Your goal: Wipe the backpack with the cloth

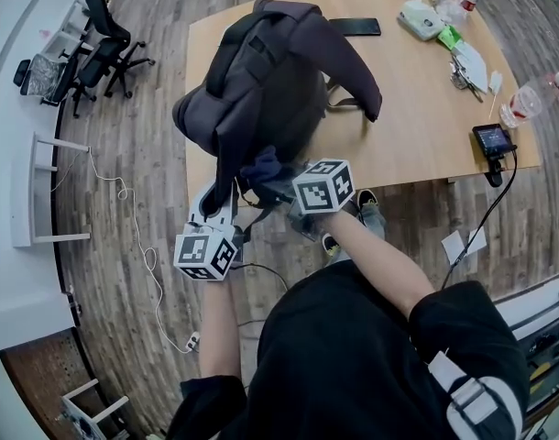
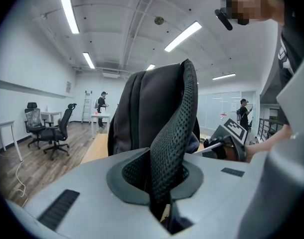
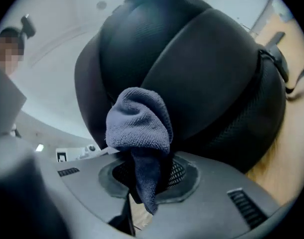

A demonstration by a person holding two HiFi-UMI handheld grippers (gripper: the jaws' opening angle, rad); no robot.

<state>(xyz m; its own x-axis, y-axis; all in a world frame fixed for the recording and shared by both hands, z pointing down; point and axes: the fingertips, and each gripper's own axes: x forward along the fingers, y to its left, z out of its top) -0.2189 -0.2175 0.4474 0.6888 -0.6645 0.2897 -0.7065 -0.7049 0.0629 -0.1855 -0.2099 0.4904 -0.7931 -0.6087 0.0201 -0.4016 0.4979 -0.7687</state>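
A dark grey backpack (image 1: pixel 261 81) is held up on end over the near edge of the wooden table (image 1: pixel 417 136). My left gripper (image 2: pixel 159 210) is shut on its black mesh shoulder strap (image 2: pixel 174 133), which runs up out of the jaws to the bag (image 2: pixel 147 113). My right gripper (image 3: pixel 142 193) is shut on a bunched blue-grey cloth (image 3: pixel 139 126), pressed against the lower side of the backpack (image 3: pixel 202 68). In the head view the cloth (image 1: pixel 266 168) shows just below the bag, between the left gripper (image 1: pixel 226 211) and the right gripper (image 1: pixel 284 191).
A black phone (image 1: pixel 355 27), a white box (image 1: pixel 420 18), plastic bottles (image 1: pixel 531 99), papers and a small screen device (image 1: pixel 492 140) lie at the table's far and right side. Office chairs (image 1: pixel 105 44) stand at the left. A white cable (image 1: pixel 137 236) trails over the wood floor.
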